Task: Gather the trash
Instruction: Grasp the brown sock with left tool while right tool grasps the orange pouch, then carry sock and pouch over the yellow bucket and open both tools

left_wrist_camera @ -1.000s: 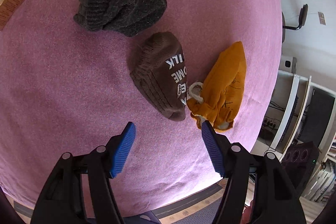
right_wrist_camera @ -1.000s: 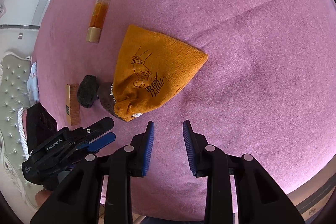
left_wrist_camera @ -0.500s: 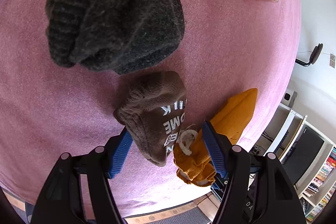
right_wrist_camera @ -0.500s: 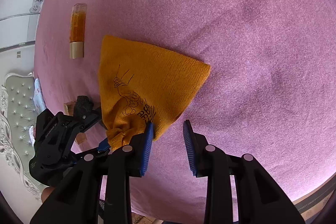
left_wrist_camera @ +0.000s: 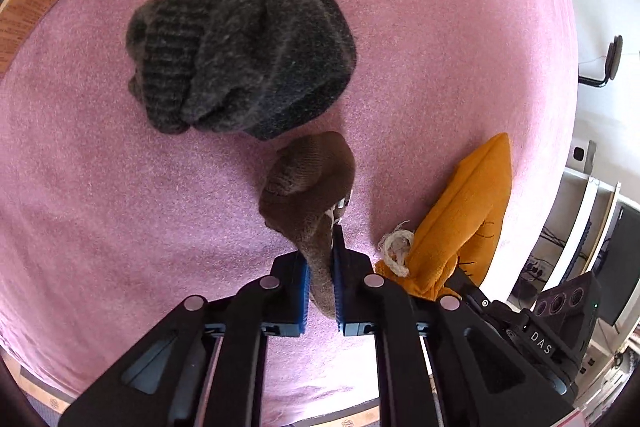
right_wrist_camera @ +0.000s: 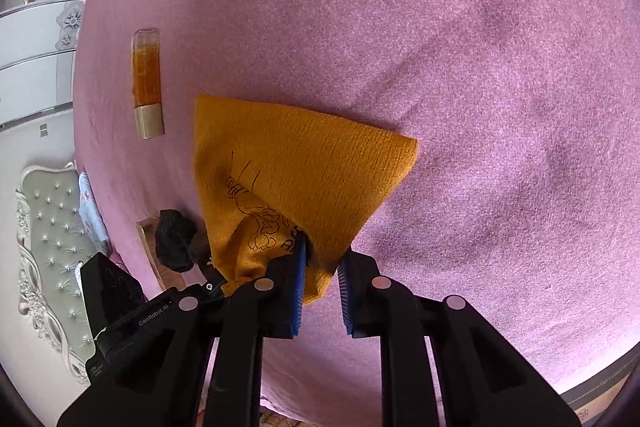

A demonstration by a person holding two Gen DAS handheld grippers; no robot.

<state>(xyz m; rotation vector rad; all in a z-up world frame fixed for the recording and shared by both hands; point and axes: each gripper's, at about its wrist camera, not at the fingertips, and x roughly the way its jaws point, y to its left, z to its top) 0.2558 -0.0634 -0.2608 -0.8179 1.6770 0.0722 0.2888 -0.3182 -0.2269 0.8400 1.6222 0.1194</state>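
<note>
Left gripper [left_wrist_camera: 320, 283] clamped on brown hat [left_wrist_camera: 310, 187], stretching straight ahead; right gripper [right_wrist_camera: 322, 287] pinches orange hat [right_wrist_camera: 296, 171], tip pointing forward-right.

A pink carpet-like cloth [right_wrist_camera: 460, 47] fills my view. At the left edge I see a grey tufted headboard [right_wrist_camera: 52, 247]; white shelving [left_wrist_camera: 592, 219] stands at right.

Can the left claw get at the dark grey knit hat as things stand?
Probably not yet. The left claw is shut on the brown hat, so it is occupied. The path itself looks free: the dark grey knit hat lies just beyond on the pink cloth, nothing on top.
</note>
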